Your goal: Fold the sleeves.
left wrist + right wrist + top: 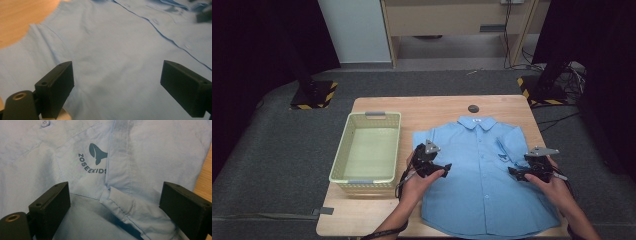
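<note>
I am hovering both spread grippers over the blue shirt (482,170), the right gripper (518,174) nearest the folded sleeve (125,205), left gripper (447,168) over its opposite side.

The shirt (482,170) was thin blue woven cloth, matt and soft, lightly creased, with a dark printed logo (96,160) and small plastic-looking buttons. The fingers (50,207) looked like matt black hard plastic. The counter (427,107) was pale wood with a smooth finish. The basket (341,155) was pale green slotted plastic.
</note>
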Motion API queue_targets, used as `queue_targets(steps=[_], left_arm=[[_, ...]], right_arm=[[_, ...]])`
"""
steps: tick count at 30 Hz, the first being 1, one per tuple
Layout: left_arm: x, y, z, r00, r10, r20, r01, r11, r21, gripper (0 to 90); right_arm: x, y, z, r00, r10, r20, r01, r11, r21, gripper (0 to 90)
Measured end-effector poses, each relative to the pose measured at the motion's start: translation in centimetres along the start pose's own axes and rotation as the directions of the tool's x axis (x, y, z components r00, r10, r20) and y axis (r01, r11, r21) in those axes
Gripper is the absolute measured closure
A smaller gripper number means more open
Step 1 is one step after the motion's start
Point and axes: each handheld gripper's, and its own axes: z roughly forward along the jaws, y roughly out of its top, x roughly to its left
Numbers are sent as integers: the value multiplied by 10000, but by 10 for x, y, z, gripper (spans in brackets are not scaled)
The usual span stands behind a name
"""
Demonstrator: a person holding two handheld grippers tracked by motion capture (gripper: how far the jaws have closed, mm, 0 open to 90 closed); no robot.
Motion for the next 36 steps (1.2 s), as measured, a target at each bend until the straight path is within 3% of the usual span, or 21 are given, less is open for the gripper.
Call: queue_targets(steps=[3,7,14,18,24,26,29,32,36], left_arm=[[14,8,9,9997,-147,-209,145,9999,-89,140],[32,13,19,9966,-654,-496,646,9978,-177,173],[50,16,36,9894,-464,-1373,477,9988,57,169],[60,16,42,9872,-730,-1420,763,9969,173,196],[71,14,43,9724,-1088,-2063,1134,9935,104,198],[75,13,42,9622,-1221,-2435,1258,9921,-2,199],[81,12,41,9529,-1244,-2766,1295,9916,2,199],[85,10,42,9479,-1427,-2848,1470,9891,-62,199],[86,8,43,9432,-1305,-3054,1359,9907,-36,198]], right_arm=[[1,0,0,10000,37,61,-37,10000,-4,97],[1,-1,-1,10000,56,80,-56,10000,-13,97],[1,-1,-1,10000,56,65,-56,10000,-9,97],[1,-1,-1,10000,56,65,-56,10000,-11,97],[1,-1,-1,10000,48,59,-48,10000,-11,97],[1,-1,-1,10000,56,56,-56,10000,-11,97],[1,-1,-1,10000,46,56,-46,10000,-14,97],[1,-1,-1,10000,43,48,-43,10000,-13,97],[1,-1,-1,10000,38,39,-38,10000,-12,98]])
